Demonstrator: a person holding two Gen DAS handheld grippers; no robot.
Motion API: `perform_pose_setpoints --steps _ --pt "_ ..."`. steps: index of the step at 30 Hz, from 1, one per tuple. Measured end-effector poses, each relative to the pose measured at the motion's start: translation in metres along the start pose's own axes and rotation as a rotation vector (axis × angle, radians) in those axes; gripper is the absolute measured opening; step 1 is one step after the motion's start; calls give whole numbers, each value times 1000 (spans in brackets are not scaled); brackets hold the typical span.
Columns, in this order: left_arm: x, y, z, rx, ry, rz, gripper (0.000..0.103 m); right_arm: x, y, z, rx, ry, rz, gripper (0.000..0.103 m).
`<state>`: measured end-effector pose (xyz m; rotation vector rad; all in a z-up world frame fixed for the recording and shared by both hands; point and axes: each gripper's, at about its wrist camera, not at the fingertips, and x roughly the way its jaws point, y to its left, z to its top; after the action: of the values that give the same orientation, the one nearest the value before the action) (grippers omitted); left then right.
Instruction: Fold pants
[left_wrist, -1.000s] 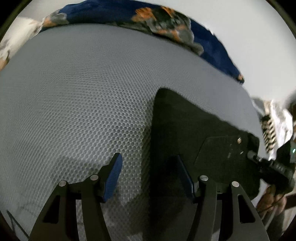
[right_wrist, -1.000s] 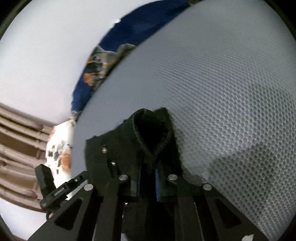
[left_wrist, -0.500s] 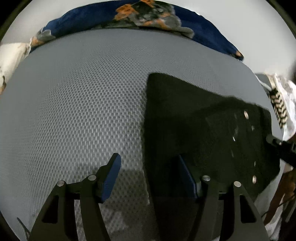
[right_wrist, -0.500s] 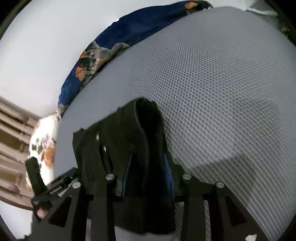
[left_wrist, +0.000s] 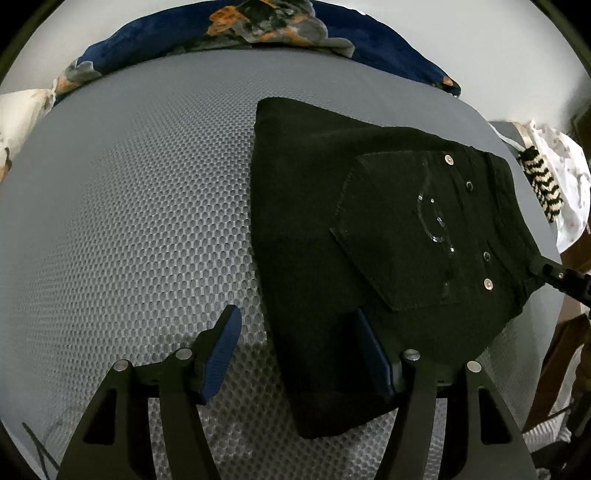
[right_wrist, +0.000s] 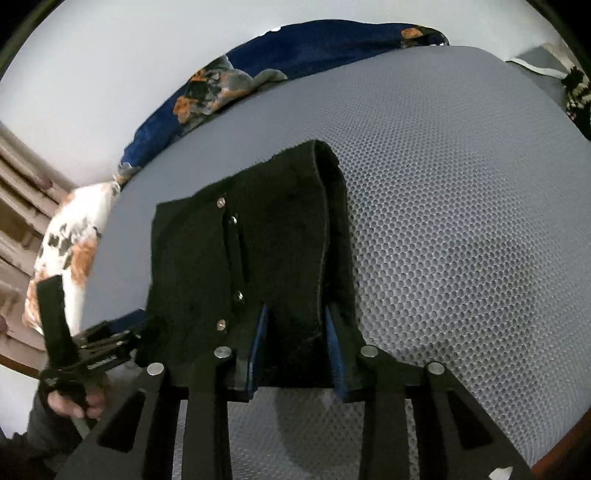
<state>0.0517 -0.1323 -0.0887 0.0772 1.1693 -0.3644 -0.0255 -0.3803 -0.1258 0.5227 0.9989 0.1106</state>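
Black pants (left_wrist: 351, 229) lie folded into a thick pad on the grey mat (left_wrist: 129, 221), which looks like a bed top. The pocket side faces up, so the shiny studs show.

The right tongs (right_wrist: 295, 328) have the pants between their two blue pads. The pads press on a thick fold of cloth at the near edge. That grip is there so the fold does not fall open while the pad is set down. The rest of the pants reach away from these tongs, out over the mat.

The left tongs (left_wrist: 299, 354) are wide open and hold nothing. The near corner of the pants lies between them, close to the right-hand pad. I cannot tell if that pad touches the cloth. I think they wait there, low over the mat, to press or grab that corner next.

Beyond both tongs, at the far edge of the mat, sits a blue blanket (left_wrist: 258, 22) with orange flowers. It is well away from the pants, so it should not get in the way.
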Motion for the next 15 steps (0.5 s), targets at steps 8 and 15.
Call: perform_pose_setpoints --steps 8,15 --pt "-10 2 -17 23 10 28 64 -12 -5 -10 19 -13 -21 11" --pt "-5 0 -18 19 15 31 67 2 -14 -16 41 26 -63 11"
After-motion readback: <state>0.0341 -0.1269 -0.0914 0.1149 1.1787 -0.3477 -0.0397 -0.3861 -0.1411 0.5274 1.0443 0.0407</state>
